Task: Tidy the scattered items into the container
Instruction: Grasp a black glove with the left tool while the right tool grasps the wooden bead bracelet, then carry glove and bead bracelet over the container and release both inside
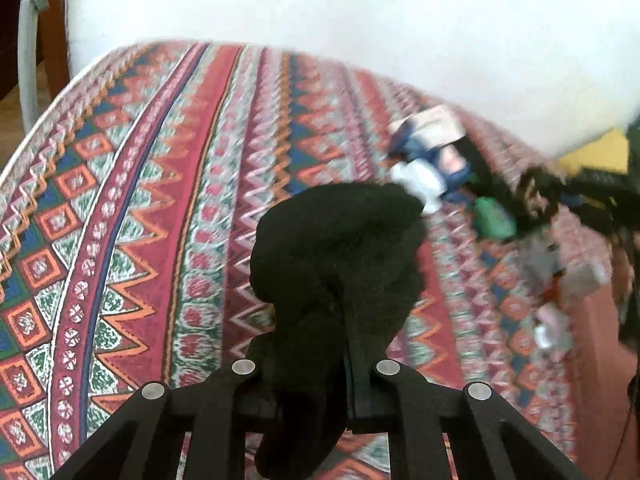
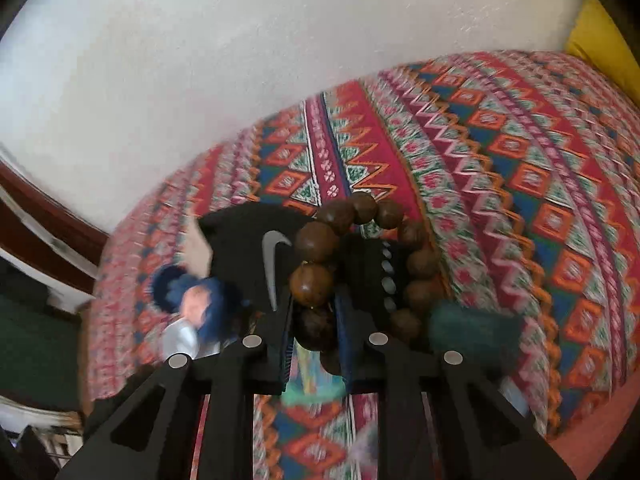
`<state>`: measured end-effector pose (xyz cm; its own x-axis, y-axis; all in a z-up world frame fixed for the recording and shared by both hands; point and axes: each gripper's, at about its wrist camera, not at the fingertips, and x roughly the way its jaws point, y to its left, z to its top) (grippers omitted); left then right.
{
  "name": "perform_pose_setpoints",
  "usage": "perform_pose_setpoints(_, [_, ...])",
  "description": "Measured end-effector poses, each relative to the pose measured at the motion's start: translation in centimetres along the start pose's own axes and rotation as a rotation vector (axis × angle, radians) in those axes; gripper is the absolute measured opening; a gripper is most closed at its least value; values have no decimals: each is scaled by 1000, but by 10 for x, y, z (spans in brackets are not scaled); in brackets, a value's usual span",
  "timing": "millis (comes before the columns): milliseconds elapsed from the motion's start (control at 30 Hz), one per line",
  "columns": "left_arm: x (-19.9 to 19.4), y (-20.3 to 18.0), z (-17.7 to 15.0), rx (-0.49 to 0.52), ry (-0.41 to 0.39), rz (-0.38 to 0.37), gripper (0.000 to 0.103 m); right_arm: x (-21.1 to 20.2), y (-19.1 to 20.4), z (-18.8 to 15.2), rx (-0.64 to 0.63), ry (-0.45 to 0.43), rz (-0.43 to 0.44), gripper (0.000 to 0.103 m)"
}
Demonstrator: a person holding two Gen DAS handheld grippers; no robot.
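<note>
Left tongs [image 1: 316, 380]: clamped on limp black sock [image 1: 336, 256], light, bunched.
Right tongs [image 2: 314, 328]: clamped on hard, slippery bead bracelet [image 2: 360, 256], six o'clock bead.

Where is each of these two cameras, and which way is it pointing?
Left wrist view: sits on the left gripper, looking forward and down over its jaws, shut on a black cloth, across the patterned bedspread.
Right wrist view: sits on the right gripper, looking forward and down over its jaws, shut on a brown bead bracelet, toward the white wall.
Shared: the bedspread, the wall, the yellow pillow and a blurred blue and white item. No hand shows.
</note>
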<state>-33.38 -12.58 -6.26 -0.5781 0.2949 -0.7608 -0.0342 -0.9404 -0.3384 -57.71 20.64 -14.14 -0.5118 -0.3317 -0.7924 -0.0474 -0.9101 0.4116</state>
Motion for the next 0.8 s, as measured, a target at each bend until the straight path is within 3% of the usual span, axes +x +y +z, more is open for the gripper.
perform_pose_setpoints(100, [-30,-18,2,28,-72,-41,13,-50,-2,-27,0,-59,95,19])
perform_pose_setpoints(300, [-104,-57,-8,57,-187,-148,13,-160,0,-117,-45,-205,358,19])
perform_pose_setpoints(567, [-202,-123,-29,157,-347,-244,13,-284,44,-180,-194,-382,440,20])
perform_pose_setpoints(800, [-238,-193,-45,271,-392,-327,13,-354,45,-204,-215,-440,546,20])
